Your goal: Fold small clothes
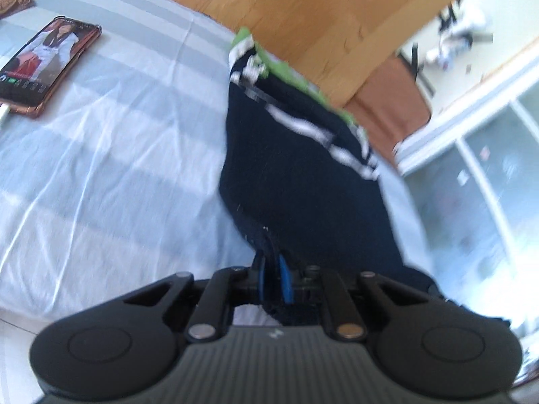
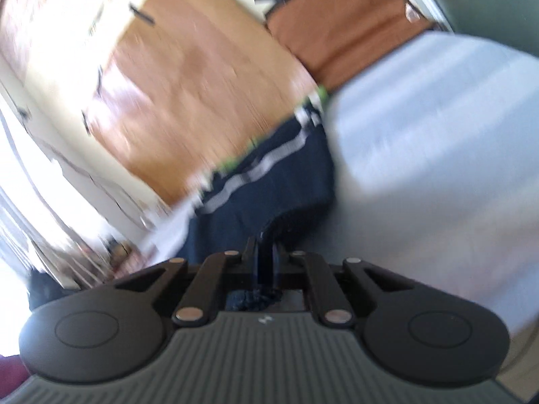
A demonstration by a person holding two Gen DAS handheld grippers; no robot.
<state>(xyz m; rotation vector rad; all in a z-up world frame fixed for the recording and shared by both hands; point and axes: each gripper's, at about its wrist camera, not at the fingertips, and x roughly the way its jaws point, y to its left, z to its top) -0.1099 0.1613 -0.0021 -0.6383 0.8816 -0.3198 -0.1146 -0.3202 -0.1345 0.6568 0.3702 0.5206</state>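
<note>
Navy shorts (image 1: 303, 175) with white stripes and a green trim sit at the edge of the pale striped bedsheet (image 1: 118, 141), stretching up from the bottom centre of both wrist views. Left gripper (image 1: 272, 281) is clamped tight on a bunch of the navy fabric, blue pads pinching it. Right gripper (image 2: 266, 262) is pinched on another edge of the same shorts, cloth bunched between its fingers. Phone (image 1: 47, 64) lies on the sheet, upper left. Right view's pretty blurry.
</note>
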